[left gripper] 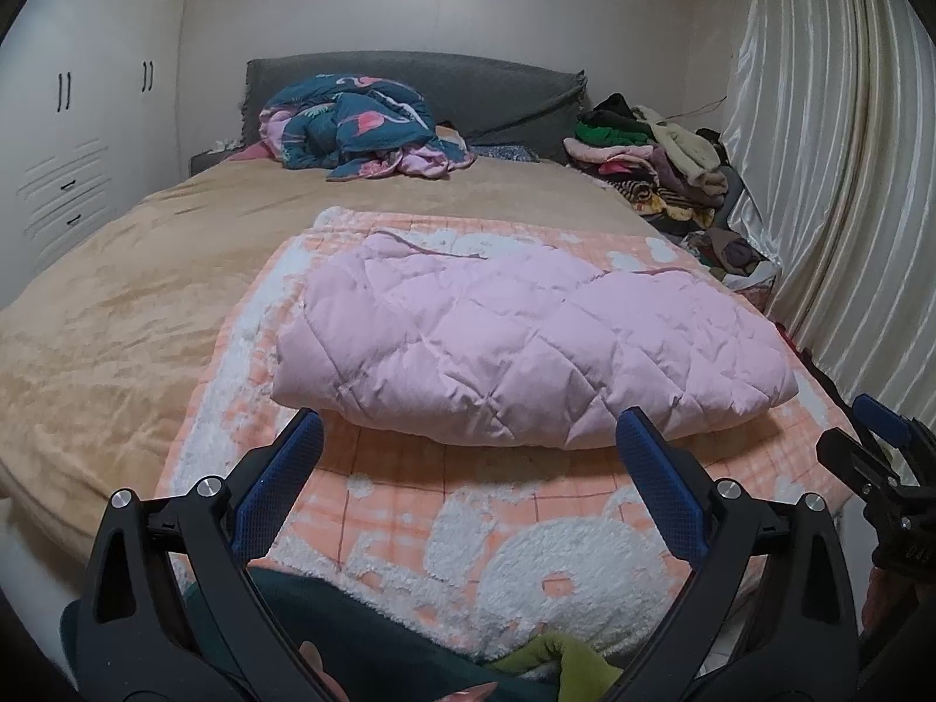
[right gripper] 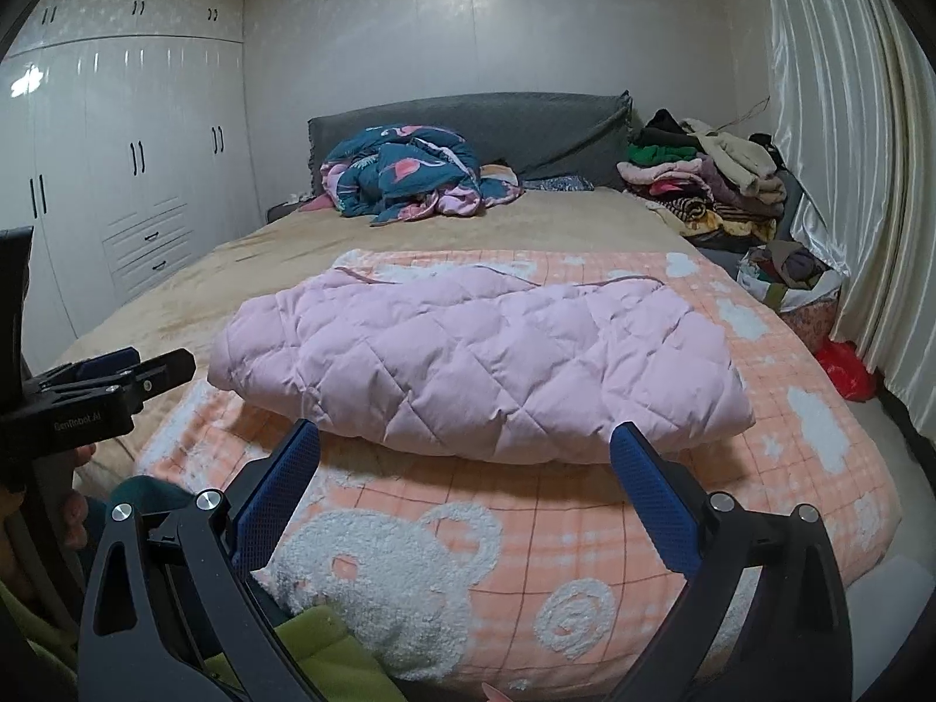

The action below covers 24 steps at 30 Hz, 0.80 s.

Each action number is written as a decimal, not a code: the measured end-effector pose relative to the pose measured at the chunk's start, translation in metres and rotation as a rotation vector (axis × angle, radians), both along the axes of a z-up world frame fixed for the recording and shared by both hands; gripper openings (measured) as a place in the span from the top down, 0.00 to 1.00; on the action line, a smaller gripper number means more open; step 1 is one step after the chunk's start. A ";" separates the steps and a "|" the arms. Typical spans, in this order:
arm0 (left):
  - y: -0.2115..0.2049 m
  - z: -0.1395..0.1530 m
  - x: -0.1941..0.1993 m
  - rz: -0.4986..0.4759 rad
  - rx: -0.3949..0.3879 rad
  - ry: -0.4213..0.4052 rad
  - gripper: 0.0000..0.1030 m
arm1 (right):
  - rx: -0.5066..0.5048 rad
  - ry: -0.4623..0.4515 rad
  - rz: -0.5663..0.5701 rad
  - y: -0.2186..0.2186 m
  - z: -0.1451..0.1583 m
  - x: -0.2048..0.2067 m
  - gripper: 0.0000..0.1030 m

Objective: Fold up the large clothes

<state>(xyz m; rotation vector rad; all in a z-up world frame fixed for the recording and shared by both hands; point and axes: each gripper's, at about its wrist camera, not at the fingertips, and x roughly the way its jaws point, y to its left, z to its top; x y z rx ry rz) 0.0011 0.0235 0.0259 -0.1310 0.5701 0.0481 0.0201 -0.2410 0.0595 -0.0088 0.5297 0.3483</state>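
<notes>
Two grippers, both empty. Left wrist view: the left gripper [left gripper: 468, 439] stands with jaws spread wide just short of the near edge of the pink quilted garment [left gripper: 526, 339], which lies folded on the peach bear blanket [left gripper: 409, 503] atop the bed [left gripper: 105, 304]. Risk, as judged: the puffy layers may slip or spring apart if only the top one is pinched. Right wrist view: the right gripper [right gripper: 465, 444] is likewise wide and holds nothing, facing the same edge. Open bedding lies left of the garment; the clothes pile [right gripper: 708, 181] and curtain [right gripper: 848, 146] confine the right side.
</notes>
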 end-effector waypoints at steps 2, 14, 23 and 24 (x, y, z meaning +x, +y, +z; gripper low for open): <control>0.000 -0.001 0.000 0.005 0.000 0.002 0.09 | 0.003 0.001 -0.004 0.000 0.000 0.001 0.04; 0.001 -0.001 0.000 0.011 0.004 0.002 0.09 | 0.003 -0.002 -0.012 -0.002 0.000 0.001 0.04; 0.001 0.000 0.000 0.009 0.006 0.002 0.09 | 0.001 -0.005 -0.012 -0.001 0.000 0.002 0.04; 0.001 0.000 0.000 0.009 0.006 0.003 0.09 | 0.000 -0.007 -0.013 -0.002 0.000 0.002 0.04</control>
